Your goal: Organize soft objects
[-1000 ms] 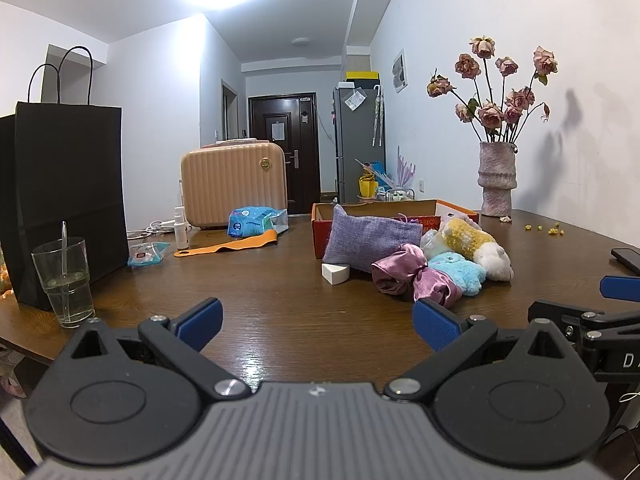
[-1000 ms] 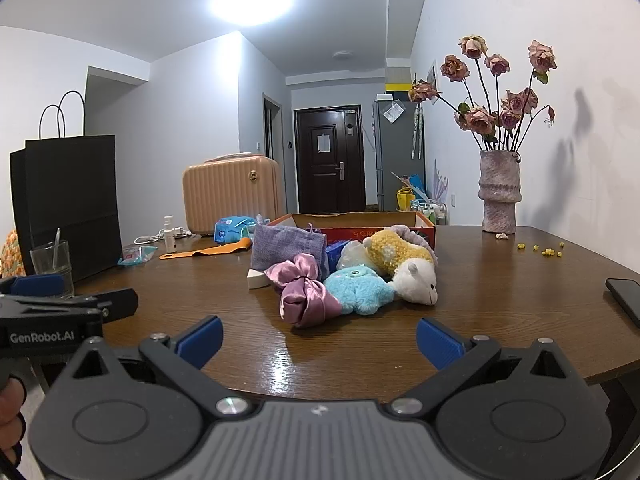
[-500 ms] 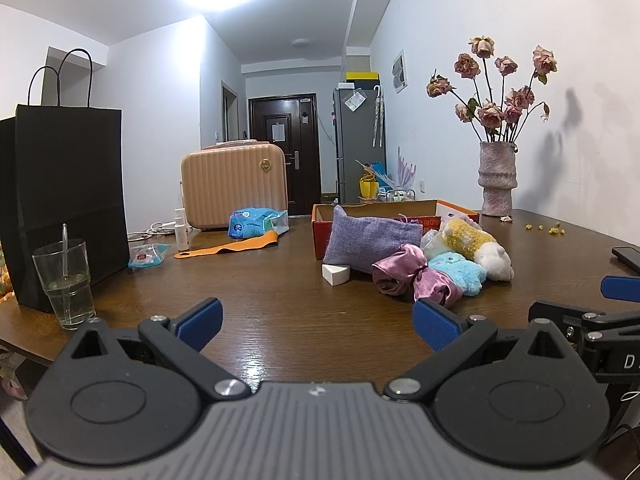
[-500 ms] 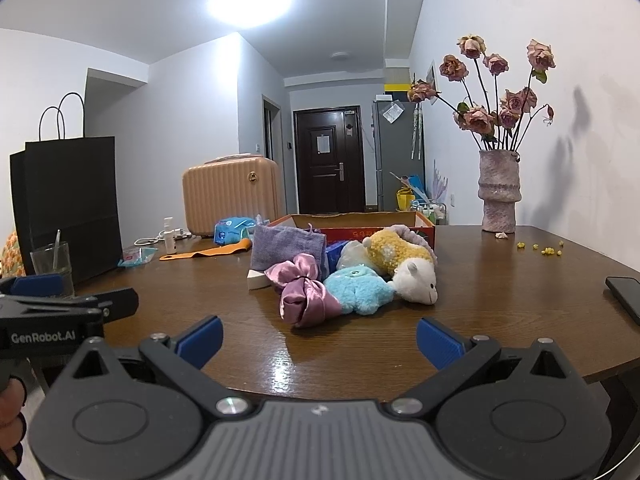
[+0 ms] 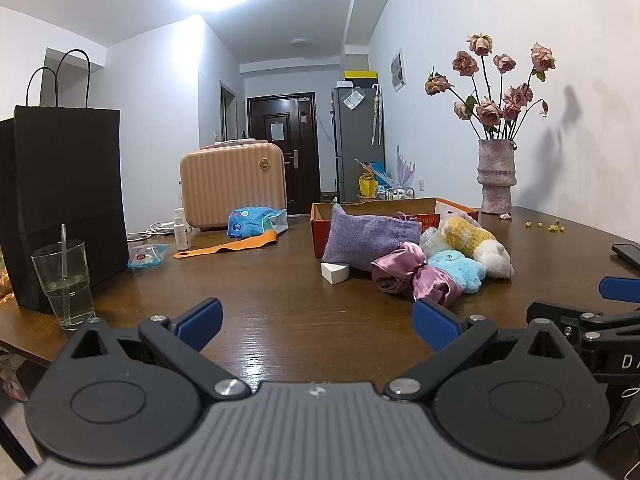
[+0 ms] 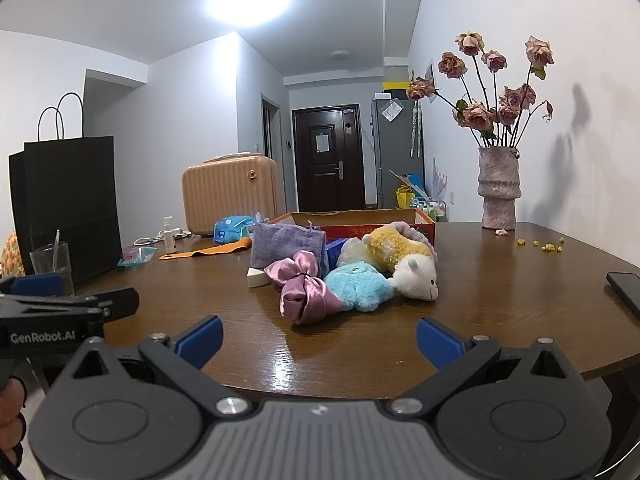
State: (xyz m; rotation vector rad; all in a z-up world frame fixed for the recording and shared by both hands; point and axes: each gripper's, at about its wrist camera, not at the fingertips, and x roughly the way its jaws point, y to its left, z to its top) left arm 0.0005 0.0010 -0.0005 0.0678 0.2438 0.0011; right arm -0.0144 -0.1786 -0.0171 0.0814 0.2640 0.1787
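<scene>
so both tools are released and carrying nothing: my left tool (image 5: 316,322) and right tool (image 6: 318,340) hang over the near edge of the tabletop (image 6: 500,312), well short of the pile. the soft things lie in a heap mid-tabletop, just in front of the box (image 6: 360,218): the satin bow (image 6: 304,292) nearest me, the blue plush (image 6: 358,286) touching it, the lamb (image 6: 404,262) beside that, and the purple pouch (image 6: 286,244) leaning against the box.

my worry is the crowding. the bow and blue plush touch, so i judge a wide grab could pinch both and drag the lamb along. satin likely slips from flat pads, so a shallow bite may drop it short of the box. the white wedge (image 5: 335,272) sits tucked under the pouch and could get swept off. the glass (image 5: 66,284) of water on my left and the phone (image 6: 626,288) on the right sit near the paths of the tools; a careless swing could knock either.
</scene>
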